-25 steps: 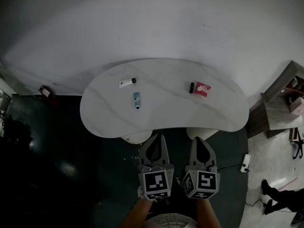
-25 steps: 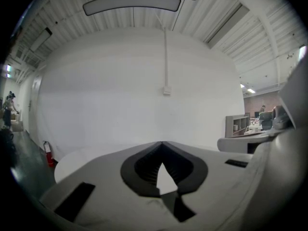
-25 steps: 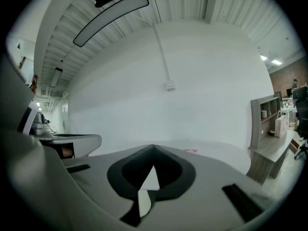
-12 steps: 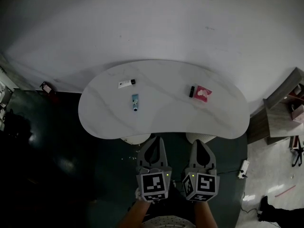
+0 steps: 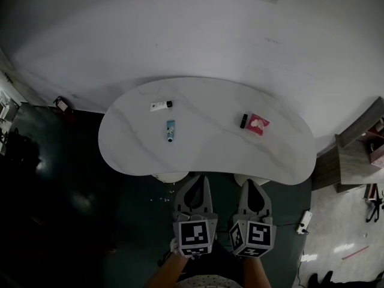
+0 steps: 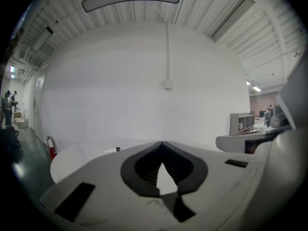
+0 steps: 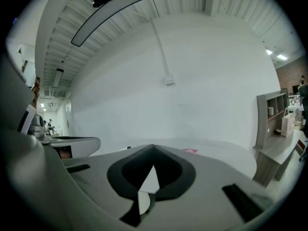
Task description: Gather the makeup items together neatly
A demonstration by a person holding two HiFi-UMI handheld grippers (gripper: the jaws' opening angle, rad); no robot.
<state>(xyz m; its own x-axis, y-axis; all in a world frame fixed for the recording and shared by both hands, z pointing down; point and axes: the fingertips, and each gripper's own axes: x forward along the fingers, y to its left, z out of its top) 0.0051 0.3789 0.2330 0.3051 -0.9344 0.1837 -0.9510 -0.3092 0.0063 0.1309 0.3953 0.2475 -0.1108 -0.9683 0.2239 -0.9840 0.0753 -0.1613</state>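
Observation:
On the white kidney-shaped table (image 5: 270,155) lie a white tube with a black cap (image 5: 160,105), a small blue tube (image 5: 171,130), a black stick (image 5: 243,120) and a pink packet (image 5: 258,125) touching it. My left gripper (image 5: 197,177) and right gripper (image 5: 252,183) hang side by side just short of the table's near edge, both shut and empty. In the left gripper view the jaw tips meet at the left gripper (image 6: 161,142), with the white tube (image 6: 111,150) far beyond. In the right gripper view the right gripper (image 7: 153,146) is closed, the pink packet (image 7: 190,151) ahead.
Two round white stools (image 5: 170,176) stand tucked under the table's near edge. A wooden shelf unit (image 5: 360,146) stands at the right, a red fire extinguisher (image 5: 62,105) by the wall at the left. A white power strip (image 5: 303,221) lies on the dark floor.
The head camera has shifted a little, so the table sits slightly higher in view and both grippers slightly lower. Both grippers stay shut; the items on the table have not moved.

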